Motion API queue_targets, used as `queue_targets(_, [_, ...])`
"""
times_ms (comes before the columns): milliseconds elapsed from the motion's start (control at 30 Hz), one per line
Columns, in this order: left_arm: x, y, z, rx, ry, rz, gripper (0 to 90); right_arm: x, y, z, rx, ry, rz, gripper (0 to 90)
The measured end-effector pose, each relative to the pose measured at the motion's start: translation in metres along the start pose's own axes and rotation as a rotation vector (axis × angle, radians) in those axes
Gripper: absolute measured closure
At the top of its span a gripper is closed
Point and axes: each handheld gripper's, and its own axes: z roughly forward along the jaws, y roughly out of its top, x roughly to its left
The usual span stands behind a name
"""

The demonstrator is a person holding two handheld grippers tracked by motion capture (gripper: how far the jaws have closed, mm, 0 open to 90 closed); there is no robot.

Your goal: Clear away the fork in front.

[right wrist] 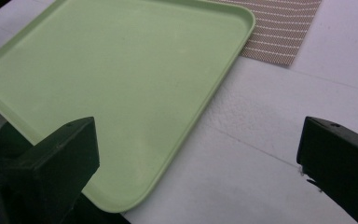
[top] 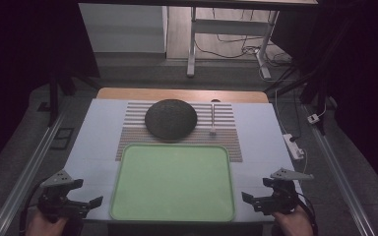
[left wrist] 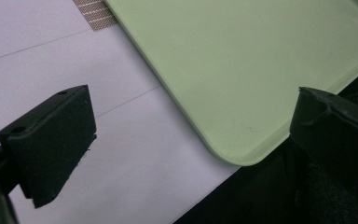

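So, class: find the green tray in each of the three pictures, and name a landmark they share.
High view: green tray, bottom centre, nearest the person.
Left gripper view: top right, near corner between the jaws.
Right gripper view: upper left.
Shared landmark: striped mat behind the tray.

No readable text, labels, brands or numbers appear on anything here.

Shallow light-green rectangular plastic tray [top: 128,196], empty, flat at the table's near edge. Behind it, on a striped brown woven mat [top: 133,118], a dark round dome-shaped object [top: 171,118] and a slender grey utensil [top: 213,118], apart.
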Motion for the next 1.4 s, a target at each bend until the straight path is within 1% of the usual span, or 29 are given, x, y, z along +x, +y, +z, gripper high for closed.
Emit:
queue_targets(167, [0.000,0.000,0.000,-0.004,0.001,-0.005,0.7,0.002,0.004,0.003,-0.007,-0.003,-0.040,0.0])
queue_targets(367, [0.000,0.000,0.000,-0.002,0.001,-0.003,0.7,0.002,0.010,0.007,-0.020,0.016,-0.053,0.0])
queue_targets(467, [0.000,0.000,0.000,-0.005,0.001,-0.007,0.7,0.003,0.015,0.013,-0.020,0.010,-0.065,0.0])
queue_targets(567, [0.000,0.000,0.000,-0.004,0.001,-0.003,0.7,0.003,0.021,0.020,-0.009,0.005,-0.082,0.0])
queue_targets(633, [0.000,0.000,0.000,-0.003,0.000,-0.001,0.7,0.003,0.022,0.022,-0.008,0.004,-0.079,0.0])
queue_targets(767, [0.000,0.000,0.000,-0.003,0.000,0.000,0.7,0.002,0.026,0.029,0.004,0.001,-0.090,0.0])
queue_targets(800, [0.000,0.000,0.000,-0.003,0.001,0.000,0.7,0.002,0.027,0.030,0.007,-0.006,-0.087,0.0])
queue_targets(1033, [0.000,0.000,-0.001,-0.005,-0.001,-0.002,0.5,-0.001,0.039,0.043,0.016,-0.025,-0.101,0.0])
queue_targets(1067, [0.000,0.000,-0.001,-0.005,-0.002,-0.002,0.5,-0.003,0.042,0.048,0.018,-0.026,-0.104,0.0])
queue_targets(1200, [0.000,0.000,-0.001,-0.005,-0.002,-0.002,0.4,-0.006,0.047,0.054,0.015,-0.025,-0.105,0.0])
queue_targets(1300, [0.000,0.000,-0.001,-0.006,-0.004,-0.003,0.2,-0.009,0.053,0.065,0.021,-0.027,-0.122,0.0])
queue_targets(1400, [0.001,-0.001,-0.001,-0.007,-0.004,-0.005,0.0,-0.010,0.055,0.069,0.020,-0.024,-0.125,0.0])
